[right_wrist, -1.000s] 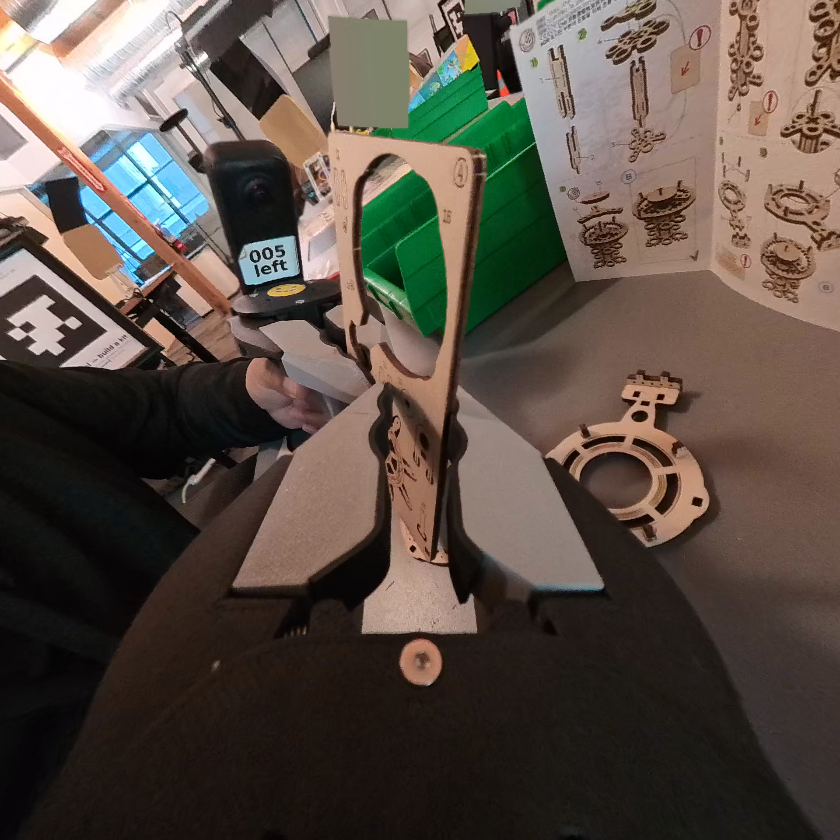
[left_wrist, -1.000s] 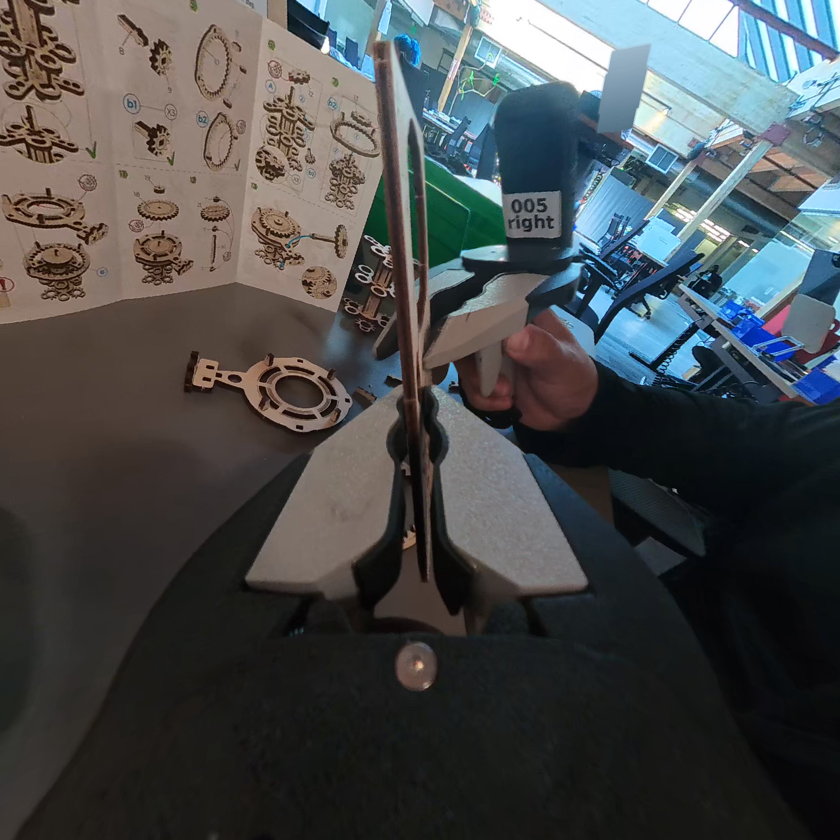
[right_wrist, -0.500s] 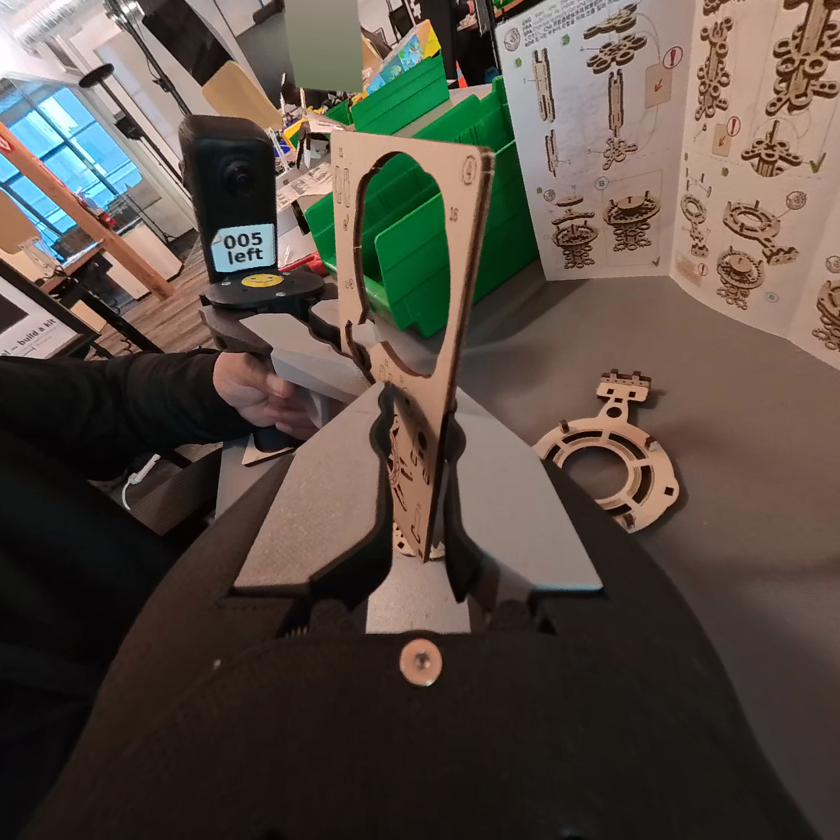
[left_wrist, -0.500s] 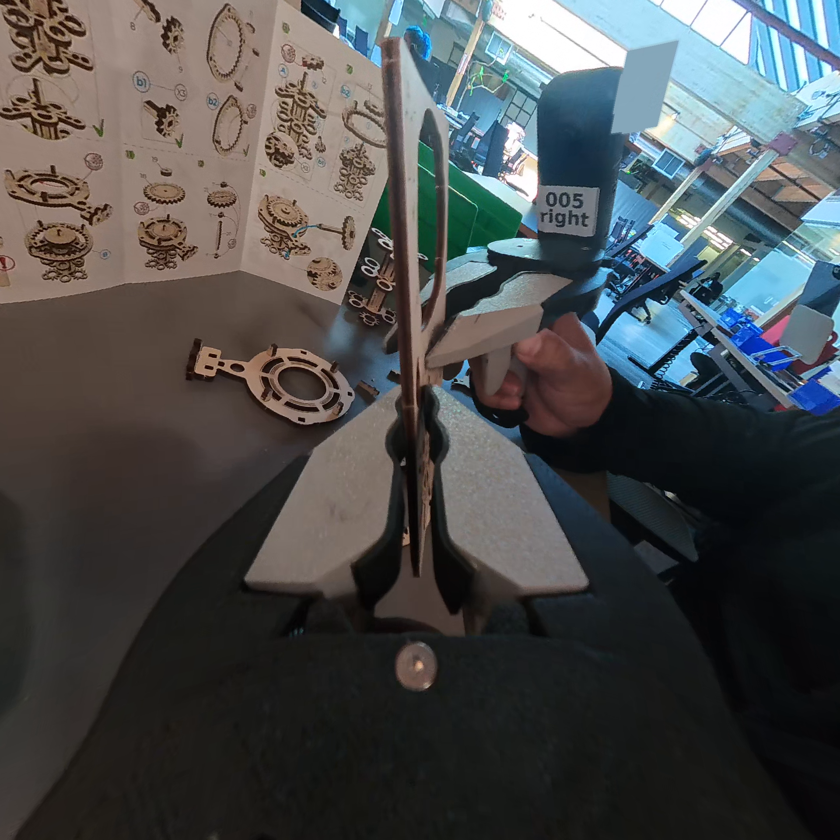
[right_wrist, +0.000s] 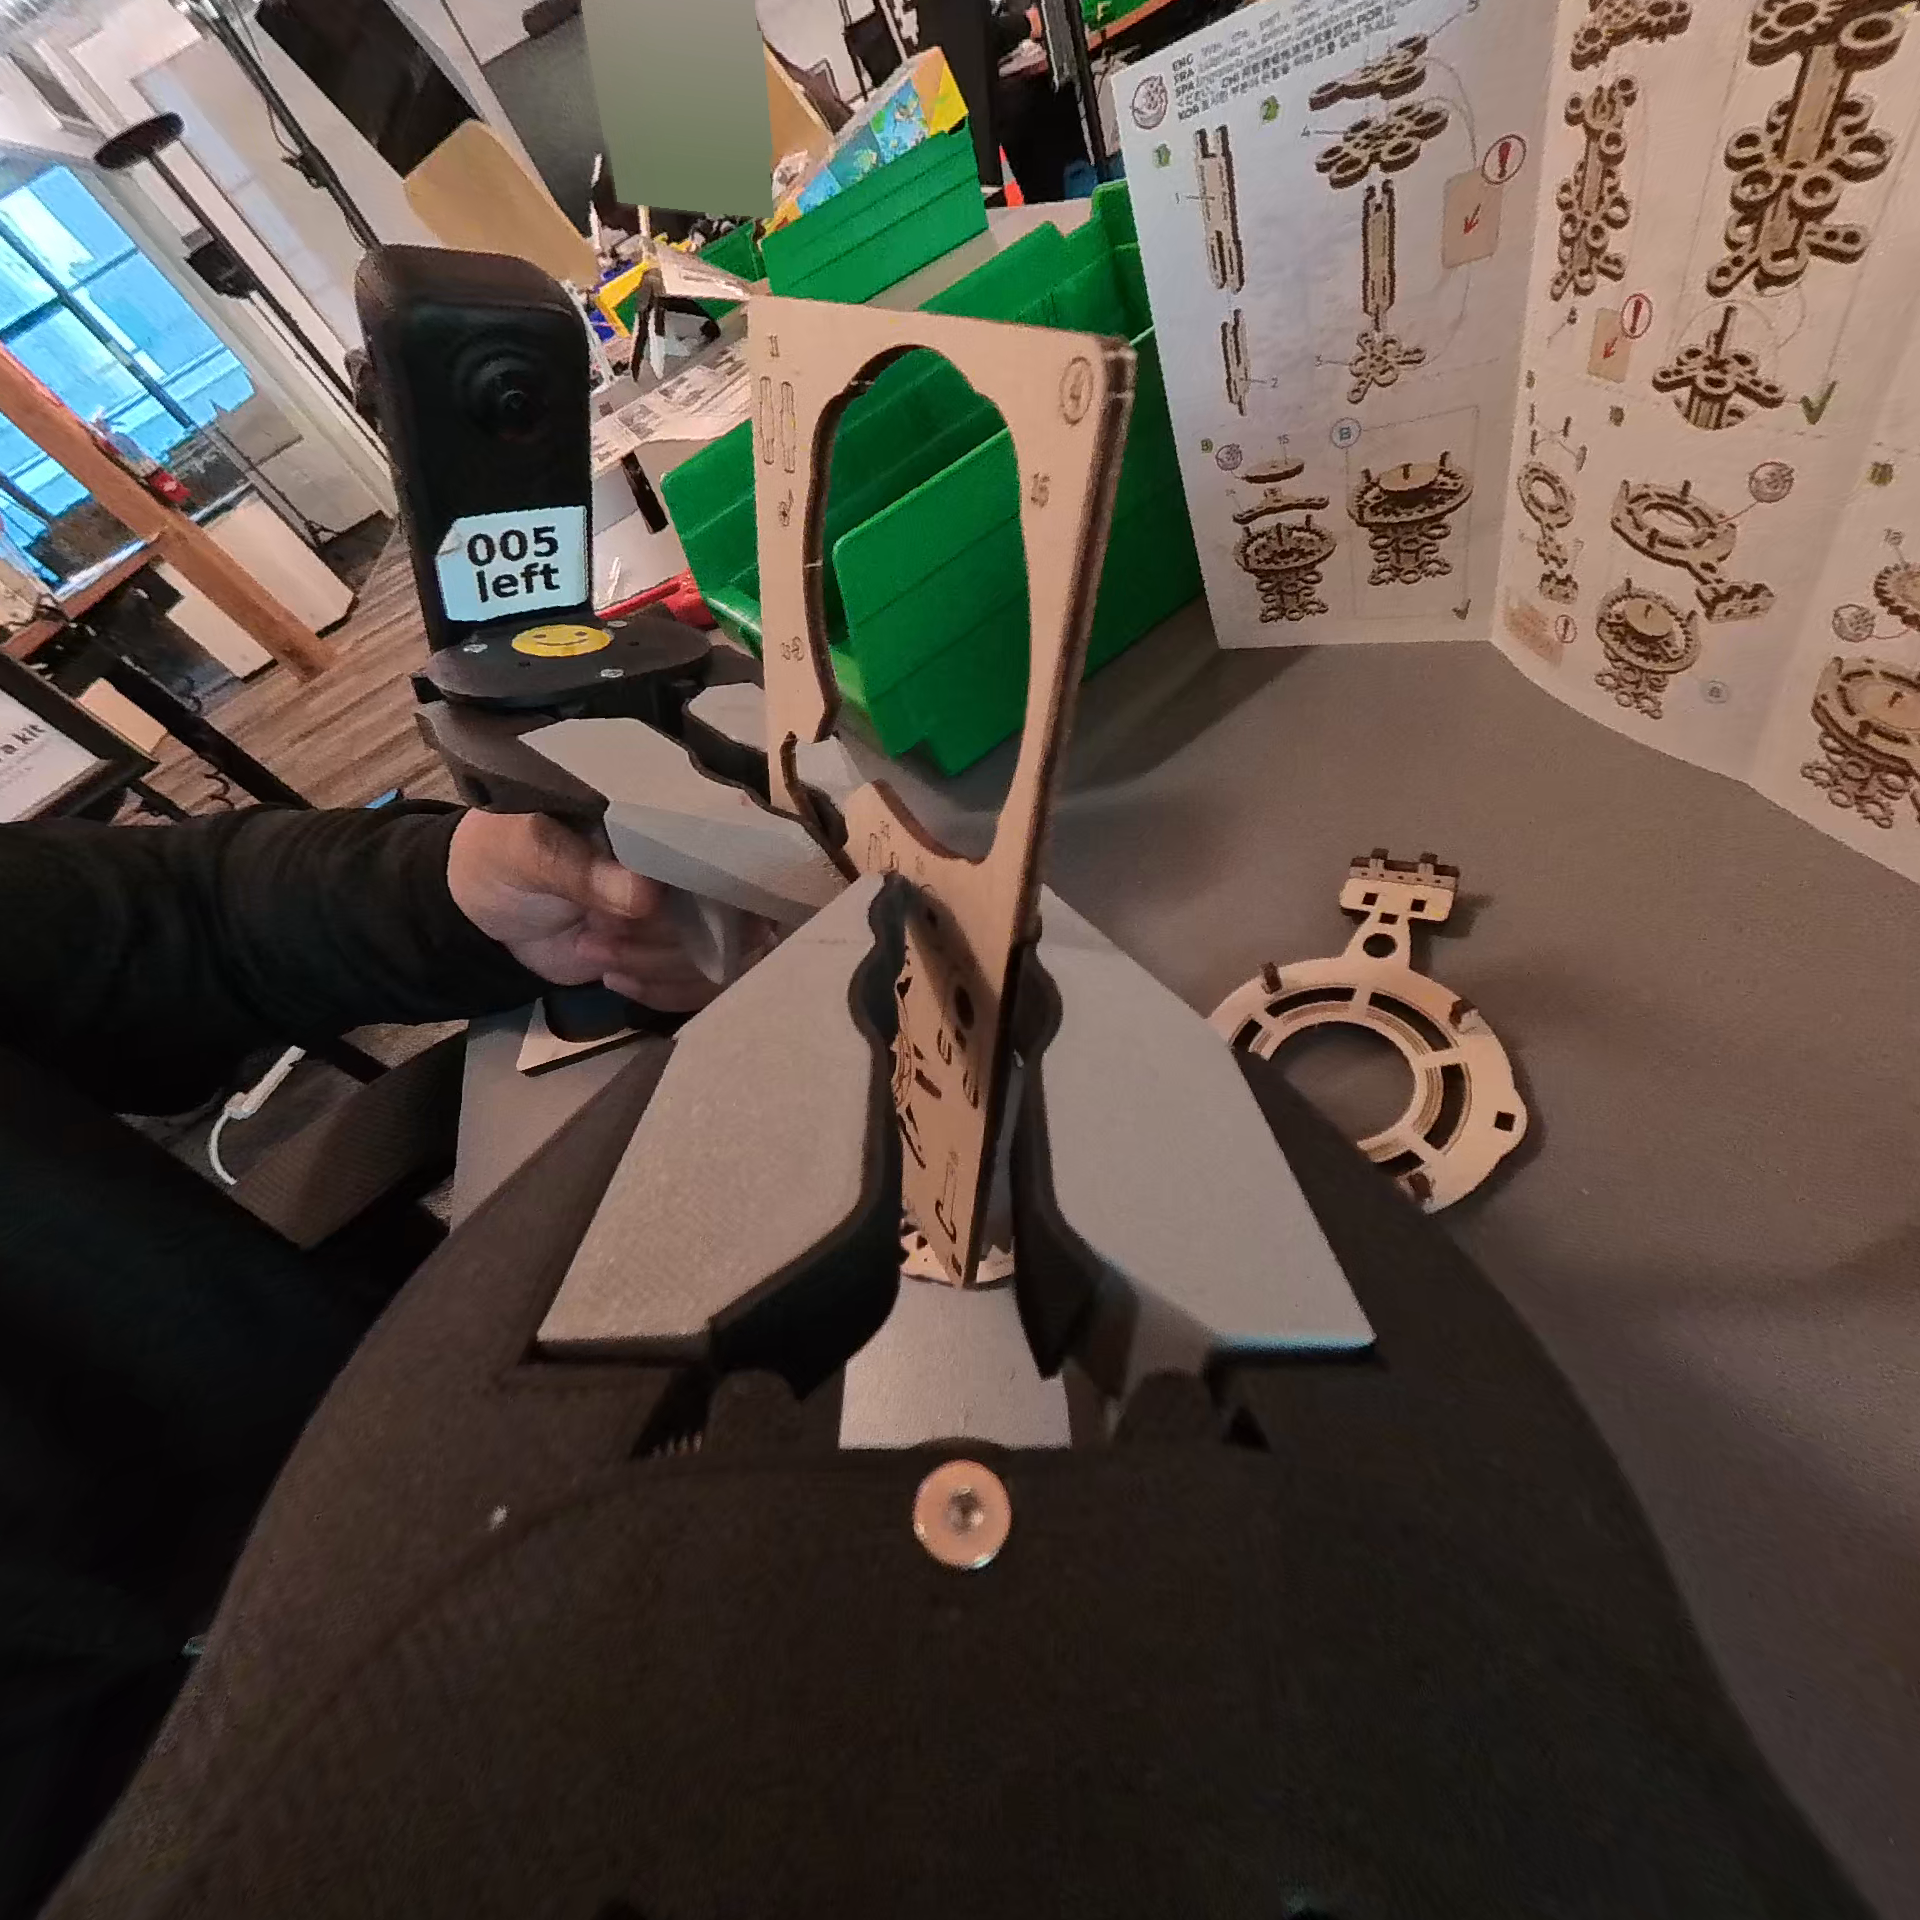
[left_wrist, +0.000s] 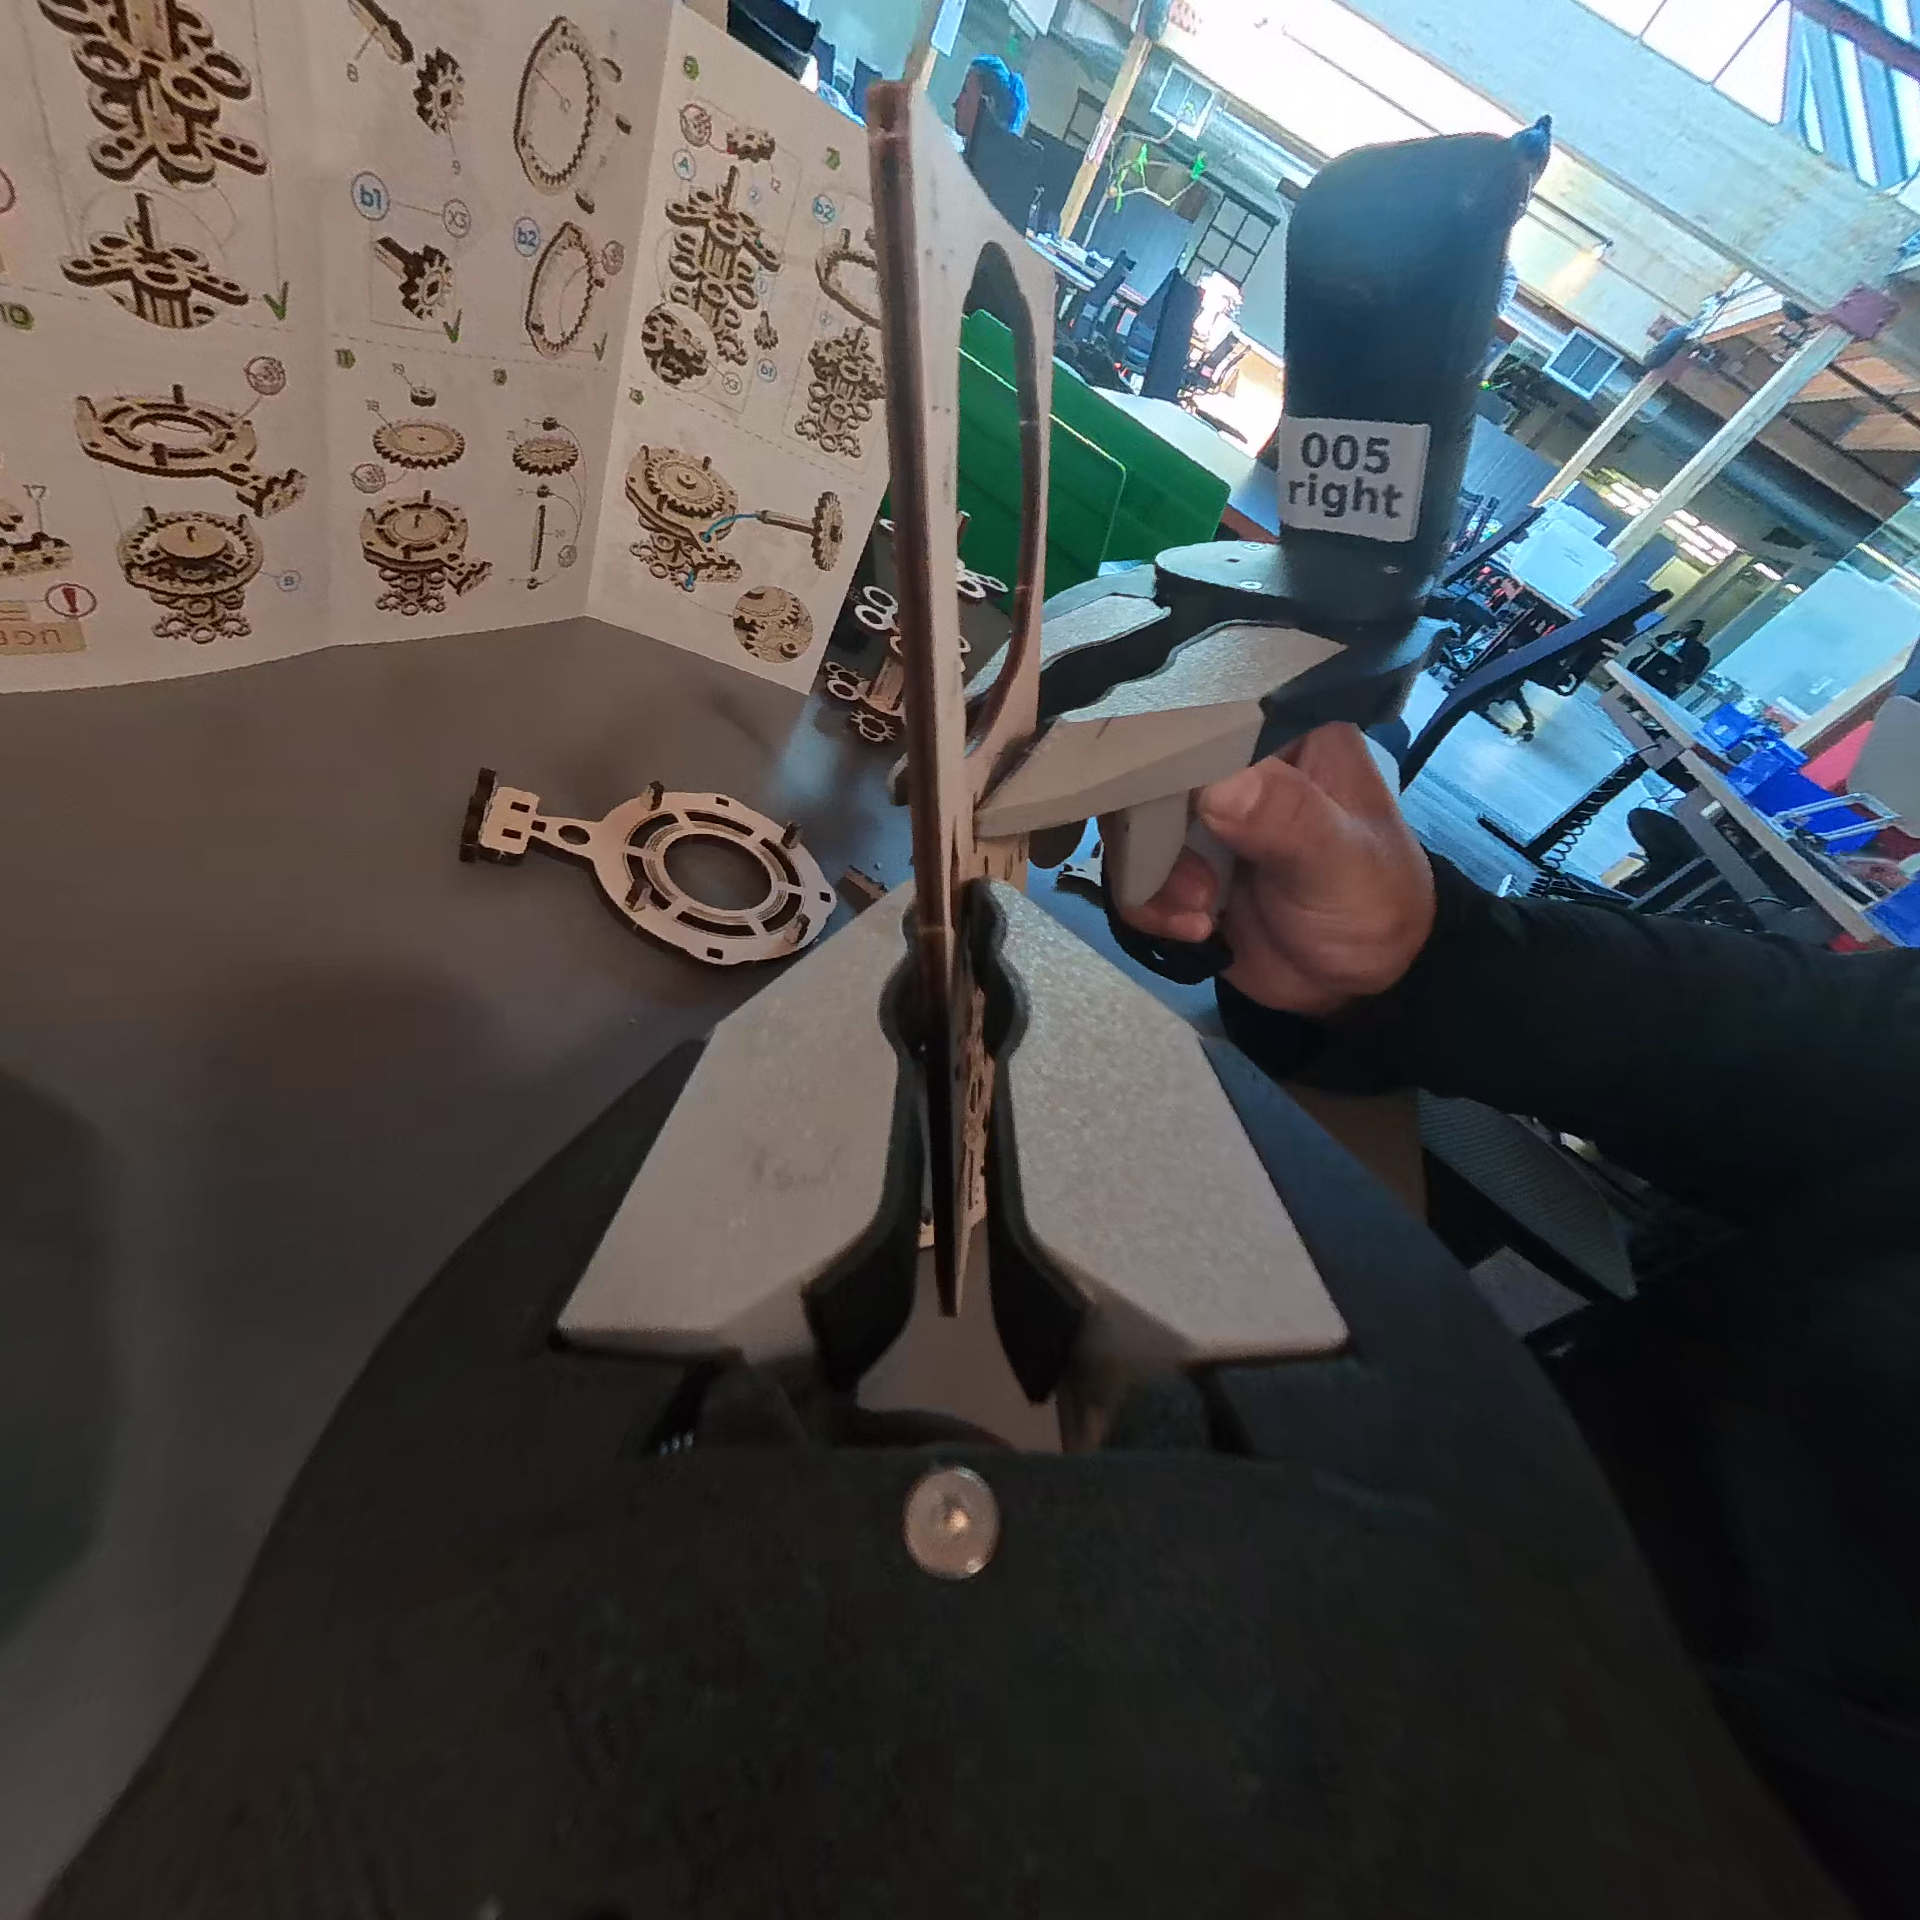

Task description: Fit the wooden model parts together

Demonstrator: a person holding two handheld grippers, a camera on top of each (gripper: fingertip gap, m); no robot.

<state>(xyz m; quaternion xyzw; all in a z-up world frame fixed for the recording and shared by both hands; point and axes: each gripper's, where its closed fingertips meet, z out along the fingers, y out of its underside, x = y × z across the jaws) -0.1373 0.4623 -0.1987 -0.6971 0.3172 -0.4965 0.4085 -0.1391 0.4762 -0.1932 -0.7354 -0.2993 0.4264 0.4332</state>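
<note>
Both clamped on upright wooden sheet (right_wrist: 1039, 623): left tool (left_wrist: 951, 1039), right tool (right_wrist: 951, 1049). Risk: snapping thin frame, or parts dropping to worktop (right_wrist: 1558, 790), if twisted apart

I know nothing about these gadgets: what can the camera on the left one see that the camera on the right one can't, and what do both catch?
Only the left wrist view shows the right gripper from outside, with the hand squeezing its handle. Only the right wrist view shows the left gripper from outside, plus the green bins behind it. Both show the upright wooden sheet clamped by both pairs of fingers, the ring-shaped wooden part lying flat on the grey table, and the standing instruction sheet.
</note>
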